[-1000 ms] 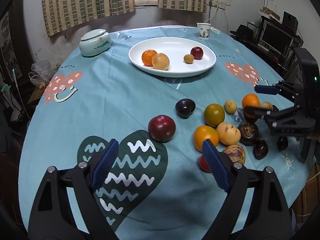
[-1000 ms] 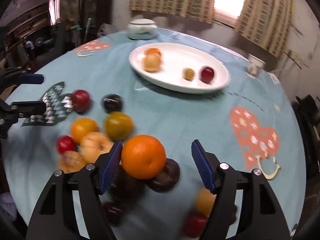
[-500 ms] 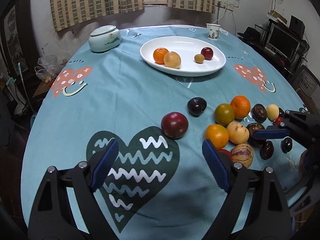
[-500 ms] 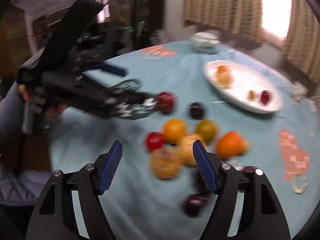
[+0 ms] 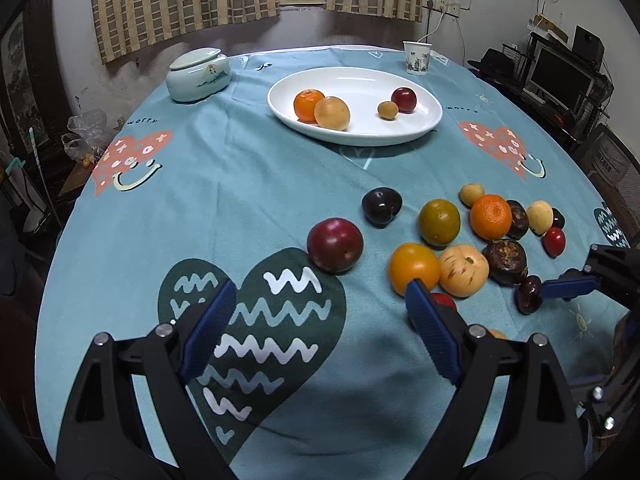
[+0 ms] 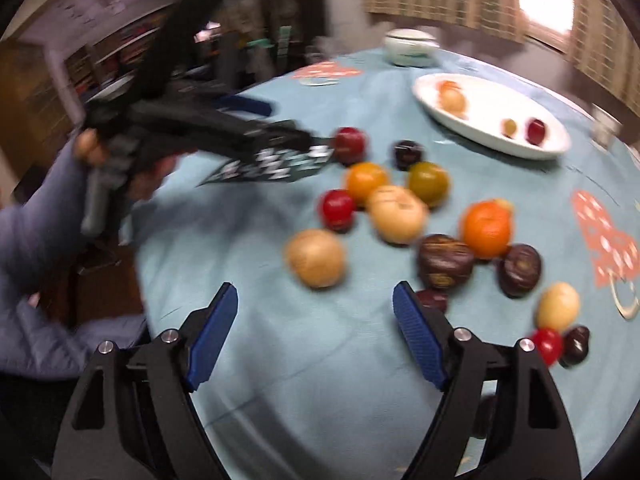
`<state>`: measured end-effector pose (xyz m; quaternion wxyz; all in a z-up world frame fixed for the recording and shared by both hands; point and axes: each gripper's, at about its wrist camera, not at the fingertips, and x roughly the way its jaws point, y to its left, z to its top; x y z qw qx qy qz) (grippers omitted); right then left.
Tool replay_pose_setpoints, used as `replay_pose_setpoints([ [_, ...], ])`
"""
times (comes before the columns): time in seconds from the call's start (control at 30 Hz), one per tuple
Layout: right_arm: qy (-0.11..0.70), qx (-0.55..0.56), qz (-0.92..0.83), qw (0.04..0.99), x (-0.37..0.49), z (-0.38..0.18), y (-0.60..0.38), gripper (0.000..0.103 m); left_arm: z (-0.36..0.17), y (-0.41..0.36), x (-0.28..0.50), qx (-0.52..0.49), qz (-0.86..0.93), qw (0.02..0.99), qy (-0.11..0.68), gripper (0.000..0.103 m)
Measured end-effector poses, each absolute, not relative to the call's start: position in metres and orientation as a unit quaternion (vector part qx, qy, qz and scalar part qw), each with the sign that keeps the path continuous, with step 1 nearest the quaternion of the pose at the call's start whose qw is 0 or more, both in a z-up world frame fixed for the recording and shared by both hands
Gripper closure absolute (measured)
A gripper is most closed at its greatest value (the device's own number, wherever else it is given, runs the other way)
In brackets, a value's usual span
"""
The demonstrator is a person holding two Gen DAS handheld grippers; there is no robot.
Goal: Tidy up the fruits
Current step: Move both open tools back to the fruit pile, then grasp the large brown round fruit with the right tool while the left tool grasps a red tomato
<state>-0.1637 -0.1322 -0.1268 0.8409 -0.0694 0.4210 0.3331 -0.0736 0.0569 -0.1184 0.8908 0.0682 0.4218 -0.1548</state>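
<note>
Left tongs (image 5: pixel 320 316) spread empty, right tongs (image 6: pixel 316 312) spread empty, tan fruit (image 6: pixel 316 258) plain only from right wrist

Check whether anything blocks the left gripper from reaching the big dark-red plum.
Nothing visible does. The left gripper is open, and only bare tablecloth lies between its fingers and the dark-red plum; the other loose fruits sit off to the right.

Black angular frames on both, left gripper (image 5: pixel 316 322) and right gripper (image 6: pixel 315 314) alike, each with ribbed blue pads (image 5: pixel 208 330) on the inner faces and round silver screws (image 6: pixel 170 335) behind them. Behind the left gripper's black body, in the blurred right wrist view, bare skin and a pale lavender sleeve (image 6: pixel 36 220).
</note>
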Motion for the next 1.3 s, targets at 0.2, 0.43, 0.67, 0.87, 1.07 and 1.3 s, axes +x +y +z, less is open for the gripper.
replay_pose_setpoints([
  [0.2,0.432,-0.083,0.356,0.825,-0.155,-0.142,-0.107,0.046,-0.117,0.068,-0.073,0.069,-0.14,0.892,0.424,0.015],
  [0.43,0.451,-0.108,0.355,0.812,-0.146,-0.161,-0.089,0.061,-0.121,0.064,-0.076,0.073,-0.151,0.888,0.428,0.015],
  [0.67,0.444,-0.085,0.331,0.829,-0.157,-0.151,-0.127,0.062,-0.133,0.025,-0.091,0.122,-0.184,0.878,0.424,0.015],
  [0.87,0.435,-0.051,0.303,0.846,-0.161,-0.142,-0.165,0.062,-0.143,-0.005,-0.101,0.154,-0.213,0.868,0.421,0.015],
  [1.07,0.431,-0.045,0.308,0.847,-0.161,-0.143,-0.169,0.062,-0.152,-0.015,-0.097,0.163,-0.217,0.866,0.421,0.037],
  [1.3,0.431,-0.042,0.32,0.843,-0.159,-0.146,-0.166,0.062,-0.162,-0.021,-0.093,0.169,-0.231,0.857,0.429,0.059],
])
